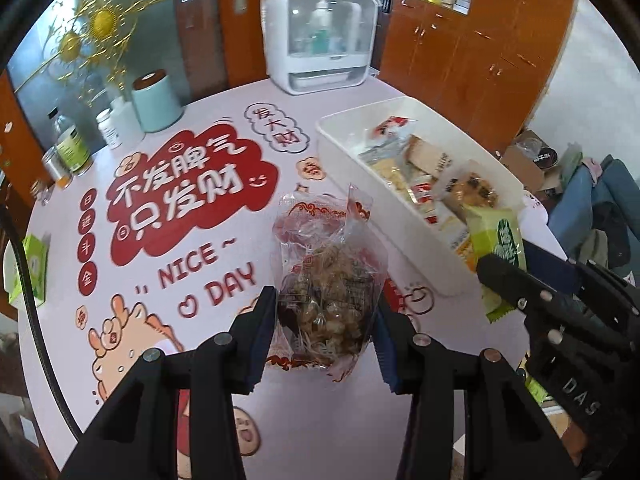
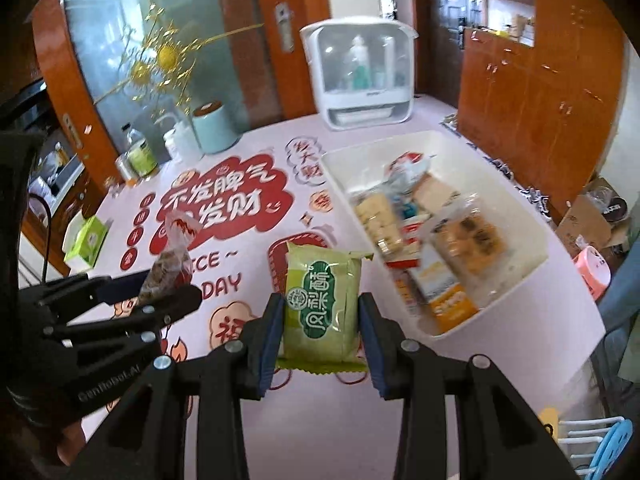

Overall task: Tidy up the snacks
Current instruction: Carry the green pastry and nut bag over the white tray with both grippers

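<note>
Right now the left hand-held gripper [image 1: 326, 332] is nearly closed and squeezes a clear bag of brown snacks [image 1: 330, 280] by its sides, with the bag up in the air over the tabletop [image 1: 208, 360]. The right hand-held gripper [image 2: 320, 334] is nearly closed too, and it pinches a green snack pack [image 2: 320, 304] by its two side edges, also lifted up. In the left wrist view the green pack sits at about 3 o'clock from the clear bag, close to the near end of the white bin [image 1: 340, 136]. The bin is at about 1 o'clock from the clear bag, and it already has many snacks in it. I think both snacks are meant to go in there. The clear bag is soft and crinkly, so it could slip down between the pads and fall on the tabletop. Its loose top could also catch on the bin wall. The green pack is held only by thin edges, so it might twist or pop out. The two hand-held grippers are close together, so they could bump if both go to the bin at once. The bin looks quite full at the near end, so a snack dropped there might slide out over the rim.
</note>
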Tool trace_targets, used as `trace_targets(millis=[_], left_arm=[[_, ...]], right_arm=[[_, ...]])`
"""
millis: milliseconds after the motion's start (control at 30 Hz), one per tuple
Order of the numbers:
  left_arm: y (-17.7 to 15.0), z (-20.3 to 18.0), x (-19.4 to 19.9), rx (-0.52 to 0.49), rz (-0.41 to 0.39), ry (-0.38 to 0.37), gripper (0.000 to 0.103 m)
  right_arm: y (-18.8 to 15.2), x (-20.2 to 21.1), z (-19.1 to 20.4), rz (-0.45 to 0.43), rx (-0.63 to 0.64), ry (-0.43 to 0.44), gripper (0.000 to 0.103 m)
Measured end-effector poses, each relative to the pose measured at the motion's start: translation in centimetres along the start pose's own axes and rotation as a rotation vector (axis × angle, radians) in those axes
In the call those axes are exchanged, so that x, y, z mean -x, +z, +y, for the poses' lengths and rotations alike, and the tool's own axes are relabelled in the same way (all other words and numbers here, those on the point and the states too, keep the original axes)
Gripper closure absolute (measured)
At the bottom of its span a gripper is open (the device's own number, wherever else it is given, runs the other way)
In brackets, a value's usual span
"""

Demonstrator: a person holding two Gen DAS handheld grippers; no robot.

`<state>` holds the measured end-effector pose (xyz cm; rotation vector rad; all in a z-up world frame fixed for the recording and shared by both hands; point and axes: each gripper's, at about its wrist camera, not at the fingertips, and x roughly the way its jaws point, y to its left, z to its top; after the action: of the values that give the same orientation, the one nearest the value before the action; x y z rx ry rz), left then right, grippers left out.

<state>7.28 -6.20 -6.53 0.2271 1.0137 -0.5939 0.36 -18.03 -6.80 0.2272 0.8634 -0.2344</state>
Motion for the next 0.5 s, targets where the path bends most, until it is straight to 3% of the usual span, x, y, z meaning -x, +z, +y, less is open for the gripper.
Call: trace_targets(millis=[200, 500], left_arm=[[2.7, -3.6, -1.7, 0.035, 0.005, 0.050, 0.059], [8.6, -7.9, -6.8, 0.143, -0.010, 0.102, 0.059]], right_arm=[[1.8, -0.1, -4.5, -0.020, -0.027, 0.035, 0.065], [7.7, -4.0, -13.0, -0.009, 0.006, 0.069, 0.065]])
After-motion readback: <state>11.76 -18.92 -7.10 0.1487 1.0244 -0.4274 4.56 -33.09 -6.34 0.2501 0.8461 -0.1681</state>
